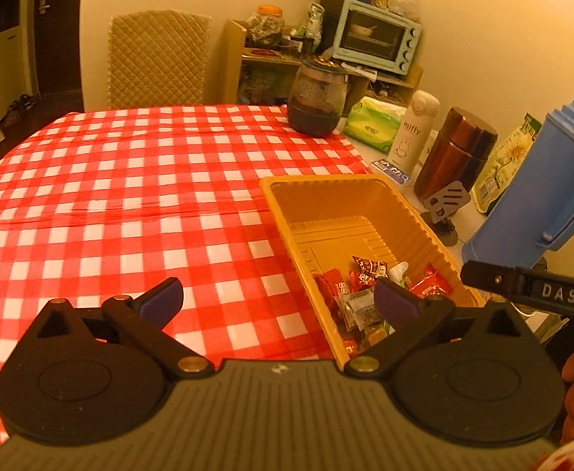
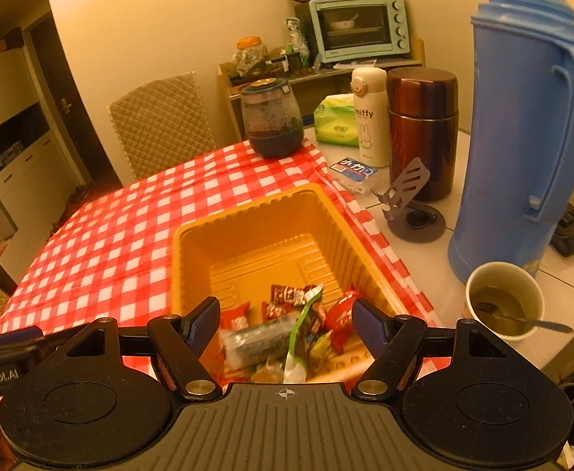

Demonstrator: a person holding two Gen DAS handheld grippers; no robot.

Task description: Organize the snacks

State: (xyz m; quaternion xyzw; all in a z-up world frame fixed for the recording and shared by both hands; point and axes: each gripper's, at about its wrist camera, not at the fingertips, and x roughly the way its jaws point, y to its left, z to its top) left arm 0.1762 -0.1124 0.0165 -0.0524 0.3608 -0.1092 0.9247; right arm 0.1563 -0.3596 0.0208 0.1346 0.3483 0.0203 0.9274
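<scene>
An orange plastic tray (image 1: pixel 314 181) (image 2: pixel 247 205) stands on the red-checked tablecloth (image 1: pixel 130 180) (image 2: pixel 122 243) near its right edge. Several wrapped snacks (image 1: pixel 365 292) (image 2: pixel 283 324) lie heaped in the tray's near end, mostly red packets, one clear and one green-and-white. My left gripper (image 1: pixel 281 296) is open wide above the cloth and the tray's left wall, with nothing between its fingers. My right gripper (image 2: pixel 287 314) is open above the snack heap, its pads clear of the packets. In the left wrist view a black part of the right gripper shows at the right edge.
Right of the tray stand a blue thermos (image 2: pixel 522 137), a brown flask (image 2: pixel 422 129), a white bottle (image 2: pixel 369 117), a phone stand (image 2: pixel 408 204) and a paper cup with a spoon (image 2: pixel 502 302). A glass jar (image 1: pixel 316 98) sits at the far edge, a quilted chair (image 1: pixel 157 59) behind.
</scene>
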